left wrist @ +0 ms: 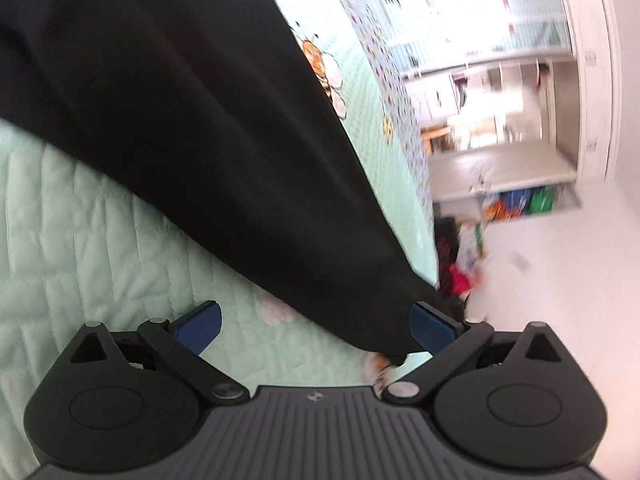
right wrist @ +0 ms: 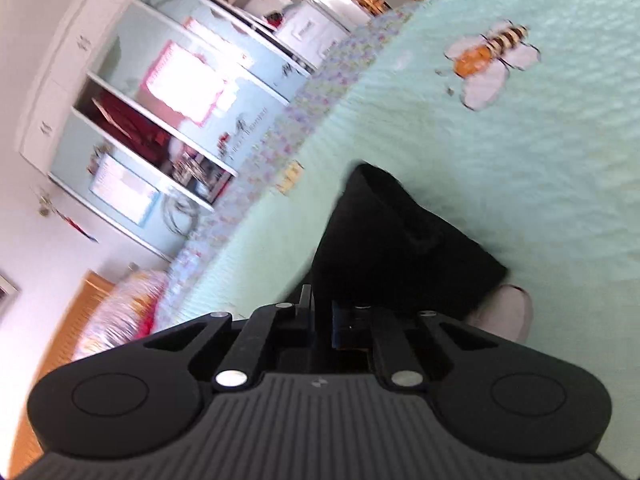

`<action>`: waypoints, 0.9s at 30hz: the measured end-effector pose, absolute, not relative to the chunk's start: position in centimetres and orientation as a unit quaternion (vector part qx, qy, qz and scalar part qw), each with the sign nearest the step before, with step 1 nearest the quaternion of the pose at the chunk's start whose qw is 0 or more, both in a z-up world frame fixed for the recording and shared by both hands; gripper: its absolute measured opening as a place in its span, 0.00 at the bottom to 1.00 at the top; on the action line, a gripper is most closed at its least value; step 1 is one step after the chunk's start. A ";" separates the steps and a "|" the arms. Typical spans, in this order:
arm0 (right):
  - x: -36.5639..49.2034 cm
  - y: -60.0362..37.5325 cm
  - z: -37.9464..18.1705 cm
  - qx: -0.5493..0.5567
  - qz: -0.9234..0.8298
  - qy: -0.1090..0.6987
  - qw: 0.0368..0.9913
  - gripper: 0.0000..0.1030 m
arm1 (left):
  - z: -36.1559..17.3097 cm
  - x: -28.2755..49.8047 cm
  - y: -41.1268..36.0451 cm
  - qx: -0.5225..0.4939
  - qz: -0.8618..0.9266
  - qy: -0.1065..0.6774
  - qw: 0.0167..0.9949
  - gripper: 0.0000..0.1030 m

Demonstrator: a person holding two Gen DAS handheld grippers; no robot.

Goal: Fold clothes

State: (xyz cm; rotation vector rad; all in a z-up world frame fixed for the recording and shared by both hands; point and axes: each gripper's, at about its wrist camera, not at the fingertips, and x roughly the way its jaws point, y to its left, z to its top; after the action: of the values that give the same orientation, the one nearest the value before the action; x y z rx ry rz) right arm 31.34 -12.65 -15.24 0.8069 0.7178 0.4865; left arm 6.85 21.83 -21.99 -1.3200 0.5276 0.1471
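Black garment (left wrist: 180, 100) stretches away from open left tool (left wrist: 316, 330); right tool (right wrist: 322, 316) pinches its corner on the bed (right wrist: 520, 180).

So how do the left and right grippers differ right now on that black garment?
The left gripper is open, its blue fingers spread wide, with the black garment touching only one finger. The right gripper is shut on the garment, fingers drawn together on a bunched corner. Both sit low over the mint quilt.
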 end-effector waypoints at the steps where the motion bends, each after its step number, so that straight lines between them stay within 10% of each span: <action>1: 31.7 -12.6 -14.8 0.399 0.235 0.337 0.820 0.10 | -21.9 7.0 21.6 -0.610 0.066 0.238 0.753 1.00; 27: 33.3 -12.3 -10.6 0.475 0.243 0.332 0.778 0.11 | -20.5 12.0 22.4 -0.662 0.018 0.186 0.726 0.95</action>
State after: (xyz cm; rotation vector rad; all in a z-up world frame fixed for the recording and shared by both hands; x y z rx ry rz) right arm 33.32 -12.34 -10.64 1.0265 0.7184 0.5257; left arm 11.96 22.41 -20.47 -1.4598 0.4097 0.0393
